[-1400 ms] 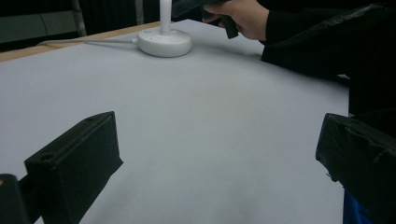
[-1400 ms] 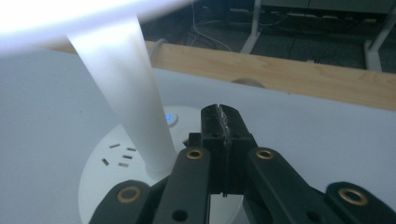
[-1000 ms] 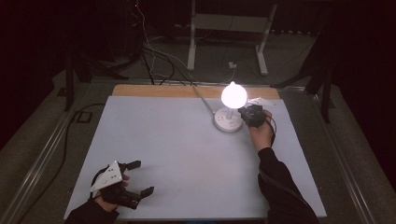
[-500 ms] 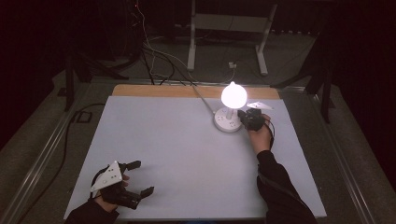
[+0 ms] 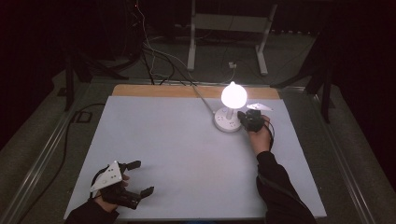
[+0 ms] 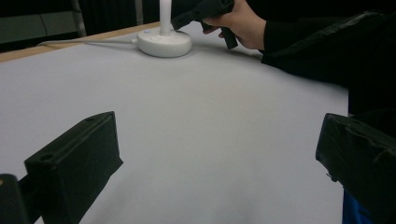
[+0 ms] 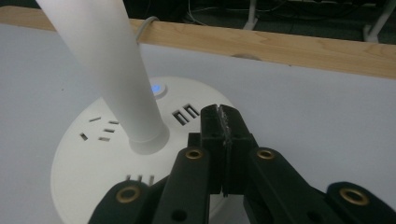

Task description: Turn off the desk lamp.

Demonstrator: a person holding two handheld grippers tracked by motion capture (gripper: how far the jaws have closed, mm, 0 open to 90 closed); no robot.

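At the near edge of the white table [image 5: 187,154], on the person's left, the left gripper [image 5: 138,178] rests low over the surface. Its two black jaws stand wide apart and there is nothing between them; in the left gripper view only bare white table lies in the gap.

Farther away, on the right side, the right hand [image 5: 259,138] holds the right gripper [image 5: 243,119] against the lamp base [image 5: 226,122]. In the right gripper view the two jaws are pressed together, pad against pad, with nothing held between them, and their tips are over the round white base [image 7: 93,154], just beside the USB sockets [image 7: 186,112]. A small blue light [image 7: 157,88] shines on the base near the stem [image 7: 105,65].

The lamp stands near the far edge of the table, and its bulb [image 5: 233,94] is lit. Its cable [image 5: 201,95] runs to the wooden edge strip [image 5: 159,90] behind it.
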